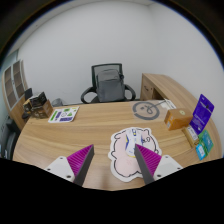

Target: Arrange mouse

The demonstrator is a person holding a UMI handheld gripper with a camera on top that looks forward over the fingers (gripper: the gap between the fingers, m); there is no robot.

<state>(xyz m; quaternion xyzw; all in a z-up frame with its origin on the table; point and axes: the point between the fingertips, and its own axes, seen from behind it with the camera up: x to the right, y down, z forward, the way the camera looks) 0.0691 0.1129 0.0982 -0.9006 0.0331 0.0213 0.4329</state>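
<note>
A pink and white cartoon-shaped mouse mat (122,155) lies flat on the wooden desk (95,132), just ahead of and partly between my fingers. My gripper (115,165) is open and empty, and hovers over the near part of the desk. Its left pad (80,160) is left of the mat and its right pad (150,160) is over the mat's right edge. A small pale rounded object (145,109), possibly the mouse, sits far beyond the fingers at the right rear of the desk. I cannot make it out clearly.
A black office chair (107,83) stands behind the desk. A brown box (178,119), a purple box (203,112) and a teal item (203,146) sit at the right. A green booklet (63,114) and dark items (35,103) lie at the left.
</note>
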